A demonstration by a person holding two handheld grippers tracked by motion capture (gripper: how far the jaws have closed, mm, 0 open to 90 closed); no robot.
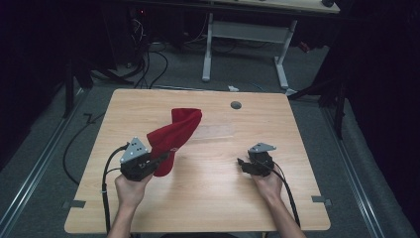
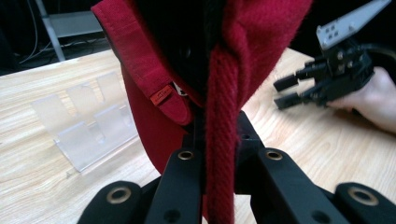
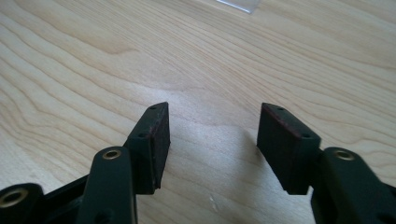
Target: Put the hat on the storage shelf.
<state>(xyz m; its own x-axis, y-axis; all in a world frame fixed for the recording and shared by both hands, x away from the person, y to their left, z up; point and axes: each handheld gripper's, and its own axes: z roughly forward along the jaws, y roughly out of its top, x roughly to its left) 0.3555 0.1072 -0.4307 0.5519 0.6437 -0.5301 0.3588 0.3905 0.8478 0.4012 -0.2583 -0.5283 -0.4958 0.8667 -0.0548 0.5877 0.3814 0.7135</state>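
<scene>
A red cloth (image 1: 176,134) hangs lifted above the left half of the wooden table (image 1: 208,198), its far end drooping toward the table's middle. My left gripper (image 1: 157,159) is shut on the cloth's near edge. In the left gripper view a thick folded seam of the red cloth (image 2: 219,140) runs between the two black jaws, and the cloth bears a small red tag (image 2: 162,94). My right gripper (image 1: 243,163) is low over the table's right half, open, nothing between its pads (image 3: 156,135). It also appears as the far gripper (image 2: 292,91) in the left gripper view.
A clear plastic holder (image 2: 88,126) lies flat on the table beyond the cloth, its corner (image 3: 238,4) showing ahead of the right gripper. A grey round cable port (image 1: 236,105) sits near the far edge. A white-legged desk (image 1: 245,34) stands behind the table.
</scene>
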